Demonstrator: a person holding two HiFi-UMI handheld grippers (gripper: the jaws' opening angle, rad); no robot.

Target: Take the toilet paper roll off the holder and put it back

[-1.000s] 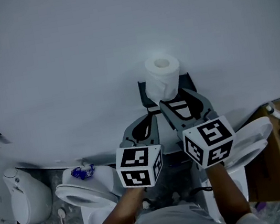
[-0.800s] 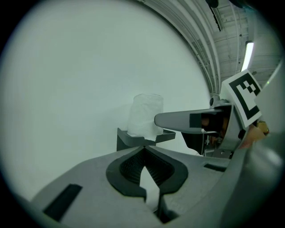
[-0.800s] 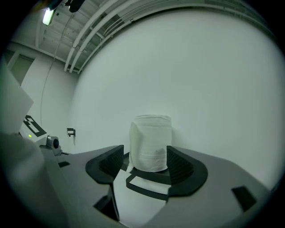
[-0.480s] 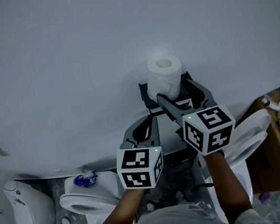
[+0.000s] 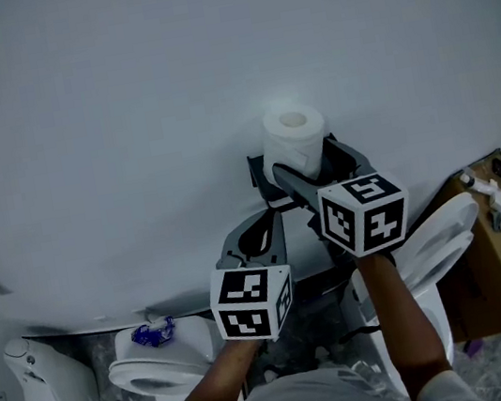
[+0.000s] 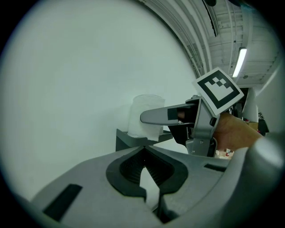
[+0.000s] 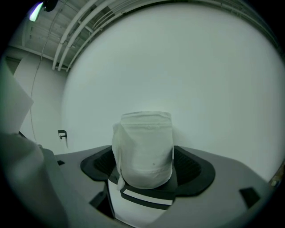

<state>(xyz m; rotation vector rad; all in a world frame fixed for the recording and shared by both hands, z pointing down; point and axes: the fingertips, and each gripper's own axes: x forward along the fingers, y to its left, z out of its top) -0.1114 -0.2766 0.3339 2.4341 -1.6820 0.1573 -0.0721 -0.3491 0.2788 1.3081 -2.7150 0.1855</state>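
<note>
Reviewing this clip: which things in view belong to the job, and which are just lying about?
Job:
- toilet paper roll, standing on its holder
- right gripper, jaws opening around the roll

Lying about:
- left gripper, shut and empty
- toilet with a blue item on it
- cardboard box

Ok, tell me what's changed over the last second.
The right tongs moved forward to the toilet paper roll and are opening, so they now flank it without pressing on it. The roll stays upright on the holder. The left tongs stay shut and empty, held back.
</note>
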